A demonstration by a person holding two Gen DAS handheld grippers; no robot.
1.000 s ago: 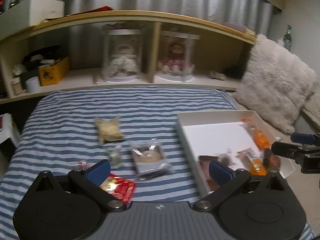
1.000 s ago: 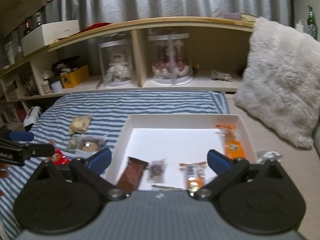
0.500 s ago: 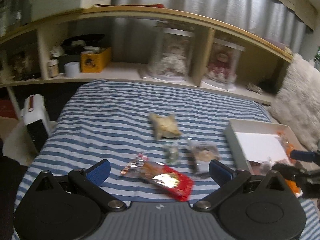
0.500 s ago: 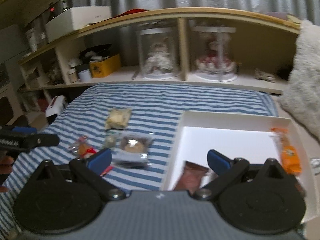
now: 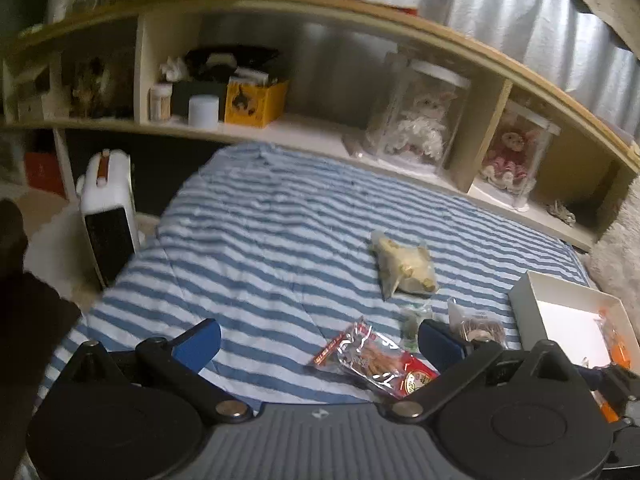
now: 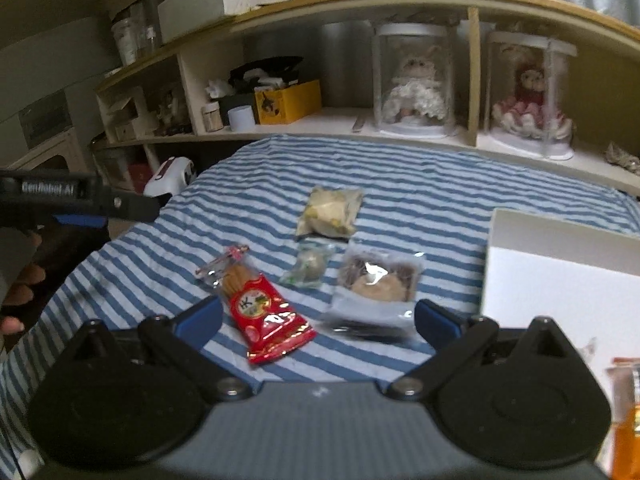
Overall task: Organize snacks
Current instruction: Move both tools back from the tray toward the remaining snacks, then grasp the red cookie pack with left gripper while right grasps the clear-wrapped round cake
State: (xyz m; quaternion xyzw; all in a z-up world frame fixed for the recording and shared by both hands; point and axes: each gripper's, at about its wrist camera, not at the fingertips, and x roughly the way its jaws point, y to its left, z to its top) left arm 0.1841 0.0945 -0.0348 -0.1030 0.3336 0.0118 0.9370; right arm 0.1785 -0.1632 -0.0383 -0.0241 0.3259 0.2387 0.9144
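Observation:
Several snacks lie on the blue-striped bed cover (image 5: 260,240): a red snack packet (image 6: 264,312), a small green-wrapped sweet (image 6: 310,266), a clear pack with a round pastry (image 6: 376,284) and a pale yellow bag (image 6: 330,212). The white box (image 6: 560,280) at the right holds an orange packet (image 6: 628,420). My right gripper (image 6: 318,318) is open and empty just in front of the red packet and the pastry pack. My left gripper (image 5: 318,342) is open and empty, with the red packet (image 5: 376,360) near its right finger. The white box also shows at the right (image 5: 568,312).
A wooden shelf (image 6: 400,128) behind the bed holds two doll display cases (image 6: 416,80), a yellow box (image 6: 288,102) and small jars. A white heater (image 5: 106,216) stands on the floor left of the bed. A fluffy pillow (image 5: 620,248) lies at the right.
Both grippers have swung left, away from the white box and toward the loose snacks on the bed cover. Both stay open and empty.

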